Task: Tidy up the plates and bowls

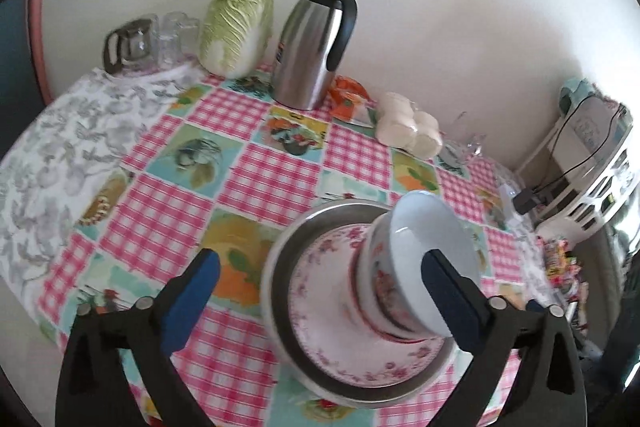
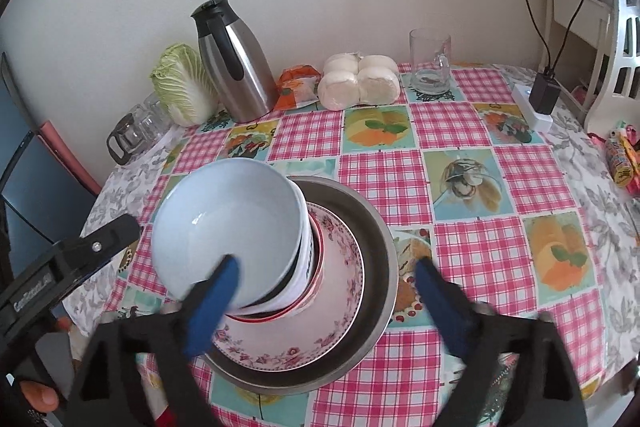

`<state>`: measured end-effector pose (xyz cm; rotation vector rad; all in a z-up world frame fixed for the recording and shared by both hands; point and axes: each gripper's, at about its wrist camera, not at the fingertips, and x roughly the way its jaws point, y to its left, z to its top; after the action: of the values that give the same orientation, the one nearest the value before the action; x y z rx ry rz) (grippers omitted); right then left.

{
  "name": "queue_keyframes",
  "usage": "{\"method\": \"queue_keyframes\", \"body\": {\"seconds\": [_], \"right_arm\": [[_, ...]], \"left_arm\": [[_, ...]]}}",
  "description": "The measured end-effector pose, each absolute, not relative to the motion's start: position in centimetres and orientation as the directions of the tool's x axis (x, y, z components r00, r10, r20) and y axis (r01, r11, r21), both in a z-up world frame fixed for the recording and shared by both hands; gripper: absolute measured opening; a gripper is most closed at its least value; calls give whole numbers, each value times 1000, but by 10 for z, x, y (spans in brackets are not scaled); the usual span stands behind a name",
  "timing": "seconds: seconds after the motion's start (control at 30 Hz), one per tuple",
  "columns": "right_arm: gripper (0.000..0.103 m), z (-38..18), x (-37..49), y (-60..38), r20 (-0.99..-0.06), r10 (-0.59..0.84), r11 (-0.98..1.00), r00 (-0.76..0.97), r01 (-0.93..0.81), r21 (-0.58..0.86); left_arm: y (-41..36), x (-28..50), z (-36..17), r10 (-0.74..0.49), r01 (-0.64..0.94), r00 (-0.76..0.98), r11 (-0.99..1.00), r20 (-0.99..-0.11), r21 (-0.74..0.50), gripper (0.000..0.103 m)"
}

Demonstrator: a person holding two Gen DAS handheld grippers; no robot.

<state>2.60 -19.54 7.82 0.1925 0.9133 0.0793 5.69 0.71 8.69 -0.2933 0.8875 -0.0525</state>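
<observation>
Bowl stack between right gripper's spread jaws.

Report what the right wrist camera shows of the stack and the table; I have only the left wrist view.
Observer: The top bowl is empty right down to its bottom.
Operator: Check the right gripper.
Observer: The right gripper is open and holds nothing.
Operator: Name what stands right of the buns.
Observer: A glass mug stands upright beside the buns, with its handle to the right.
</observation>
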Motion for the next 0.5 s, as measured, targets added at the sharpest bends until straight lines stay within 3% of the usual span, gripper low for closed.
{"method": "queue_keyframes", "body": {"seconds": [0.5], "right_arm": [[103,67,-6,-188,-772,76,992,632,29,121]], "left_arm": [[11,16,74,-44,-98,607,987,-794,-130,102]]}}
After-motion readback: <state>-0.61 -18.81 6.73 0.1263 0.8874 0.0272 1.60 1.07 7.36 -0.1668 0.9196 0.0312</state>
